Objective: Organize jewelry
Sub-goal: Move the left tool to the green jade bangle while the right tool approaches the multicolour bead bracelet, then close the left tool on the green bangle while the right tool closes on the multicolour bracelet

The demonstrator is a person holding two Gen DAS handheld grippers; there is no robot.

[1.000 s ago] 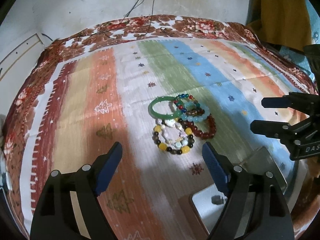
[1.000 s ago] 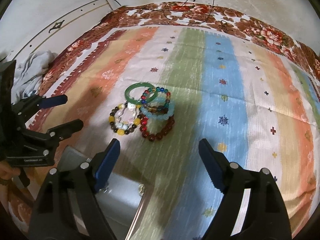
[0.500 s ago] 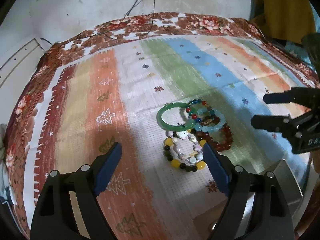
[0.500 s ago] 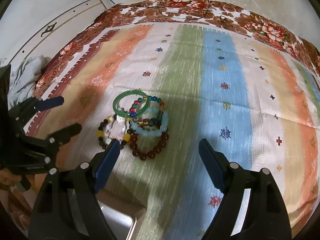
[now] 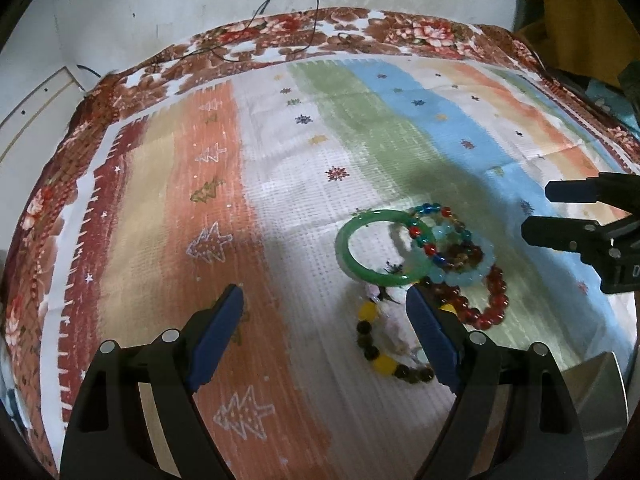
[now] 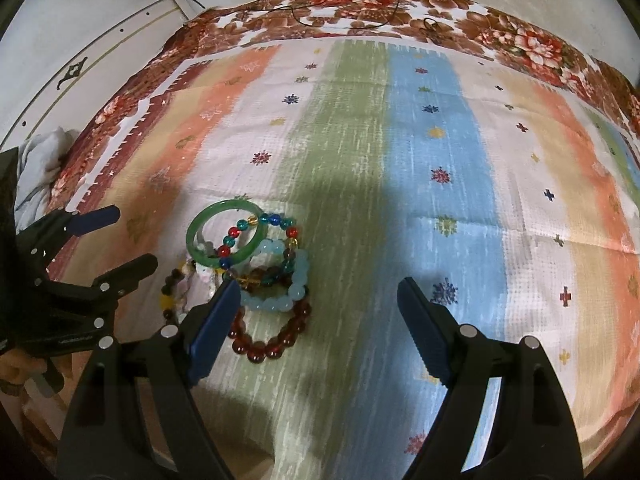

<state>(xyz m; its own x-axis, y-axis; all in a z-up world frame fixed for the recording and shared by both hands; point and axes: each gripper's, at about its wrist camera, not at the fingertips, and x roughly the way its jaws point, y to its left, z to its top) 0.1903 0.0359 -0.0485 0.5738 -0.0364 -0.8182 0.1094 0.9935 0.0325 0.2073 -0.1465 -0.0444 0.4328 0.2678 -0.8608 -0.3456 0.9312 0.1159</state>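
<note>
Clearly the jewelry sits in one overlapping heap on the striped cloth (image 5: 280, 208): a green bangle (image 5: 352, 256) at the far left of the pile, a multicoloured bead bracelet (image 6: 276, 240) and pale blue bead bracelet (image 5: 460, 276) lapping over it, a dark red bead bracelet (image 6: 276, 340) nearest, a yellow-and-brown bead bracelet (image 5: 376, 344) to the left. The bangle looks rigid, smooth and probably breakable, best pinched across its free rim; the beaded ones seem light and floppy, likely to drag neighbours along. Both the left gripper (image 5: 324, 312) and right gripper (image 6: 318, 304) stand wide, holding nothing. Compared with a second ago, both have come closer and lower toward the heap, and the metal tray (image 5: 600, 392) has slid toward the frame edge.
</note>
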